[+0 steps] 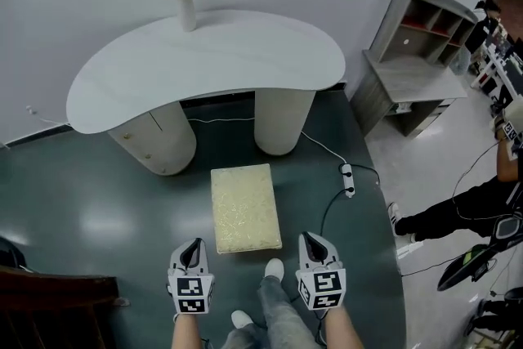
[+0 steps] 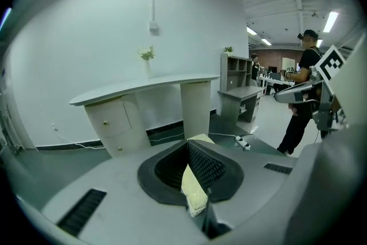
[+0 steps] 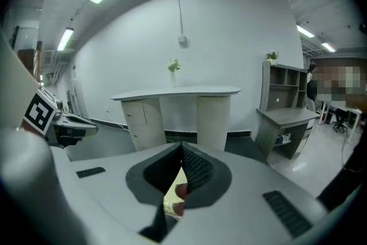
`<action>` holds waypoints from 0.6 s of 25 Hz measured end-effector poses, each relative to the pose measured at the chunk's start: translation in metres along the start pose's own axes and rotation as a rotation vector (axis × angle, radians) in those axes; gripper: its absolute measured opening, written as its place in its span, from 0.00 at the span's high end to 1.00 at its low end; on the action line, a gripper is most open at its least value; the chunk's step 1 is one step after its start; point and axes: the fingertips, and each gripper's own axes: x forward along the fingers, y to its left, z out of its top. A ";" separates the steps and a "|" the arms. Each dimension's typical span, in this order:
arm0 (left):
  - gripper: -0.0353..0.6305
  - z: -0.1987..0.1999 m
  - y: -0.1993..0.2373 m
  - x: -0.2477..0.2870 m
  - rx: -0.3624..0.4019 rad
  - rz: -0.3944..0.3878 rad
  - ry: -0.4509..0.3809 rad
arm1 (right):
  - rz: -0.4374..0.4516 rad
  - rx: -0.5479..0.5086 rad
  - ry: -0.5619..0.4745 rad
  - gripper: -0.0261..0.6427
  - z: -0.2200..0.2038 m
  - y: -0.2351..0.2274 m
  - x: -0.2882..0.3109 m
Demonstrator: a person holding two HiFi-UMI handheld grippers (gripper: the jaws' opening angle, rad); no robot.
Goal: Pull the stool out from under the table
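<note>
L gripper (image 2: pixel 187 143) closed, empty; stool (image 2: pixel 194 189) beneath.

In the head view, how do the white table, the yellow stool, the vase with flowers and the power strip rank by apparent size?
1. white table
2. yellow stool
3. vase with flowers
4. power strip, clearly the smallest

Grey left tongs (image 1: pixel 193 245) and right tongs (image 1: pixel 315 241), marker cubes (image 1: pixel 191 294), jeans (image 1: pixel 282 315), white shoes (image 1: pixel 274 268).
</note>
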 end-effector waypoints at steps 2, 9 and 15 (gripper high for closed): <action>0.93 0.019 -0.003 -0.011 -0.014 0.002 -0.035 | -0.003 -0.003 -0.019 0.87 0.015 0.002 -0.010; 0.93 0.065 -0.005 -0.051 -0.035 -0.001 -0.114 | -0.024 0.015 -0.100 0.87 0.069 0.007 -0.051; 0.93 0.102 -0.012 -0.083 -0.030 -0.028 -0.173 | 0.011 0.031 -0.144 0.87 0.104 0.031 -0.075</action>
